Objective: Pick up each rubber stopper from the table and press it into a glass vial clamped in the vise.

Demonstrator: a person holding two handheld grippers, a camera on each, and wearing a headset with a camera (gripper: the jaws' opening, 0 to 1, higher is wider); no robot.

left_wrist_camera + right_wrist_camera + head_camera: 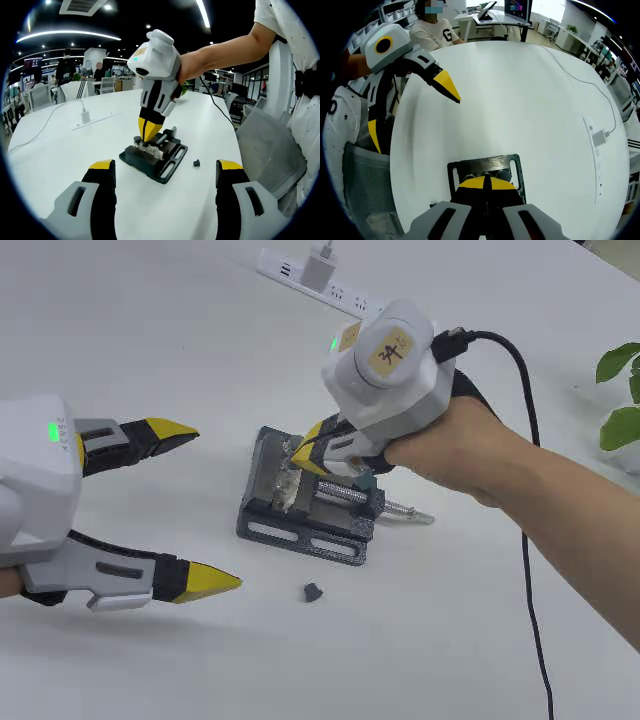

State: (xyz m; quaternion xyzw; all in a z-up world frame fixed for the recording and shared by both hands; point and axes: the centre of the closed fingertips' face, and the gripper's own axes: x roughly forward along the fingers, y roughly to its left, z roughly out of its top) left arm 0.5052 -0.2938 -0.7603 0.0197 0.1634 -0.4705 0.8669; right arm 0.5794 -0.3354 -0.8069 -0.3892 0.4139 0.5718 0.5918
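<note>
The right gripper (305, 455) is held with its jaws brought together, tips down on the glass vials (285, 488) clamped in the vise (300, 530); whether a stopper is pinched between them cannot be told. The left gripper (195, 505) is kept off to the side above the table (150, 660), jaws spread wide and nothing held. One loose rubber stopper (312, 591) is seen on the table just in front of the vise. Were the tips pushed off-centre, a stopper could be cocked in the neck or squeezed out sideways; glass could be cracked by excess downward force, and the vise, seemingly not fastened down, could be shoved along the smooth top
</note>
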